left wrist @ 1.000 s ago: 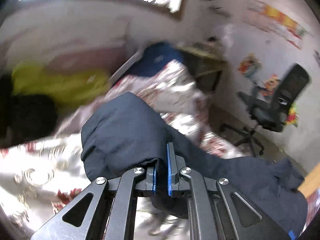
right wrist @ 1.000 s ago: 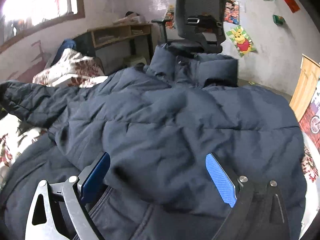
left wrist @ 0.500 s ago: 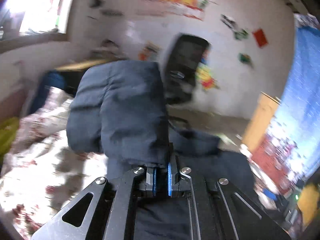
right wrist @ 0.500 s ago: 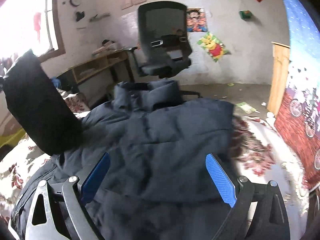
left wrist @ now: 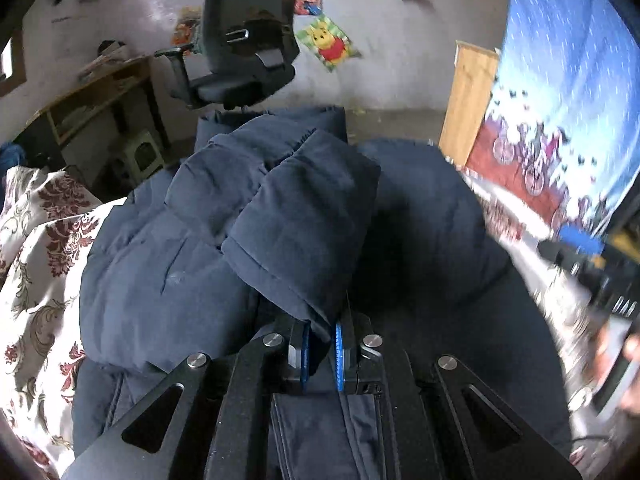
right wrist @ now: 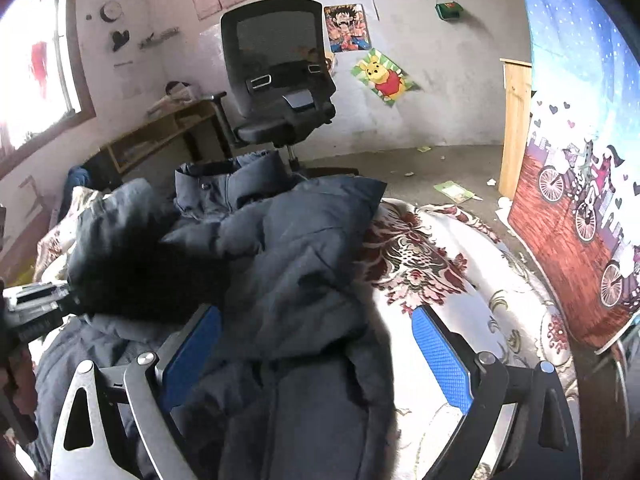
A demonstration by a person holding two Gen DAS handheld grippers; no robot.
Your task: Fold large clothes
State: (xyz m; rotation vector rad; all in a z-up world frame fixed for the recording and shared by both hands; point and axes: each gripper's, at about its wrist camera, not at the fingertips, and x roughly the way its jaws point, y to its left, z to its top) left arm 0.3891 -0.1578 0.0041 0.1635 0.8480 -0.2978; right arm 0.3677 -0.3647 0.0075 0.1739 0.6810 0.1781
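A dark navy padded jacket lies spread on a bed with a white and maroon patterned cover. My left gripper is shut on the cuff end of the jacket's sleeve, which is laid across the jacket's body. In the right wrist view the same jacket lies with its collar towards the far end, and the sleeve shows blurred at left. My right gripper stands open above the jacket's lower part, its blue pads wide apart and gripping nothing.
A black office chair stands beyond the foot of the bed, beside a wooden desk. A wooden post and a blue and red printed cloth hang at right. Bare bed cover shows right of the jacket.
My left gripper has swung the held sleeve from the left side of the bed across onto the jacket's body. My right gripper drew back, so the jacket sits farther away.
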